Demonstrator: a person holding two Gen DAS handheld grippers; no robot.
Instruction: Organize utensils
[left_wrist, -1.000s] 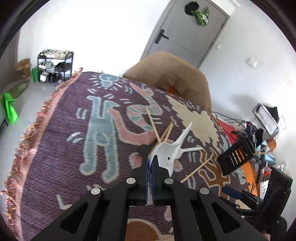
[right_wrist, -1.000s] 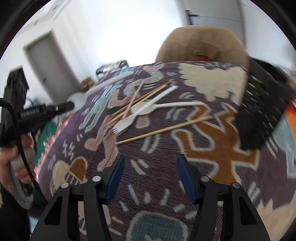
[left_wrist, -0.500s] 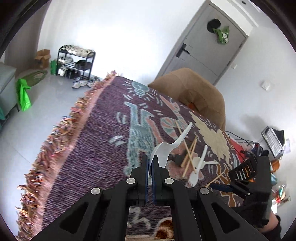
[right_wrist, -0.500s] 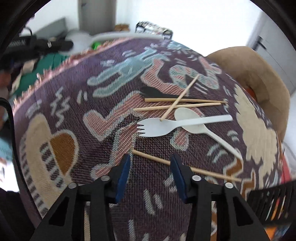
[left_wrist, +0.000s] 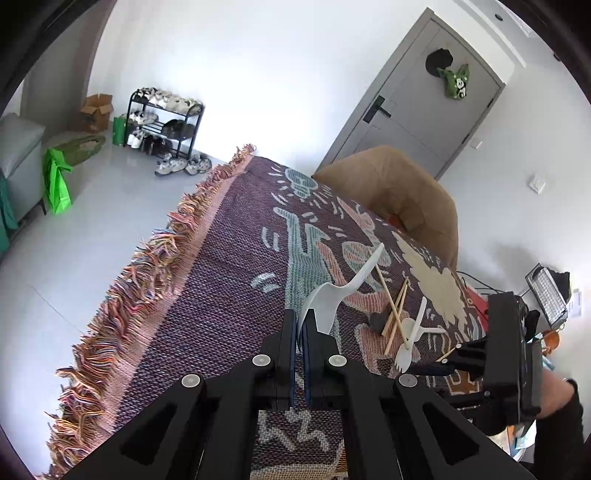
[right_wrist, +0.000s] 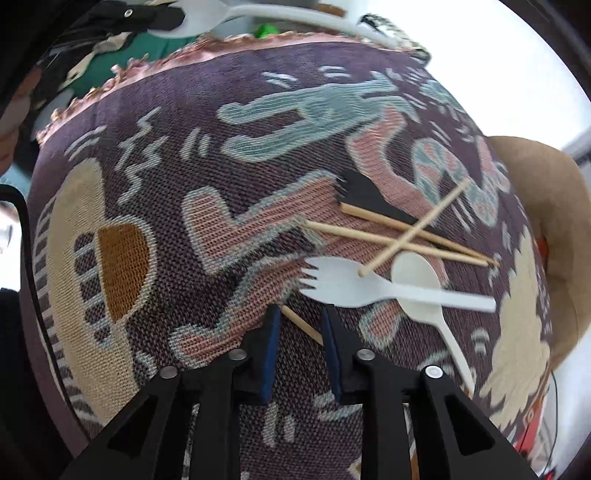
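My left gripper (left_wrist: 302, 325) is shut on a white plastic spoon (left_wrist: 332, 291) and holds it above the patterned cloth; the spoon also shows at the top of the right wrist view (right_wrist: 258, 16). My right gripper (right_wrist: 301, 325) is open, low over the cloth, with the end of a wooden chopstick (right_wrist: 301, 325) between its fingers. Just beyond lie a white fork (right_wrist: 354, 288), a white spoon (right_wrist: 417, 277), a black fork (right_wrist: 373, 199) and three crossed chopsticks (right_wrist: 406, 236). The same pile shows in the left wrist view (left_wrist: 402, 332).
The woven cloth (left_wrist: 229, 280) covers the table, with a fringed edge (left_wrist: 147, 266) at left. A tan chair (left_wrist: 402, 184) stands behind the table. A shoe rack (left_wrist: 162, 122) and grey door (left_wrist: 417, 96) are further back.
My right gripper has dropped lower and moved forward, so its fingers now straddle the near chopstick. My left gripper with the spoon has drawn back toward the fringed edge.
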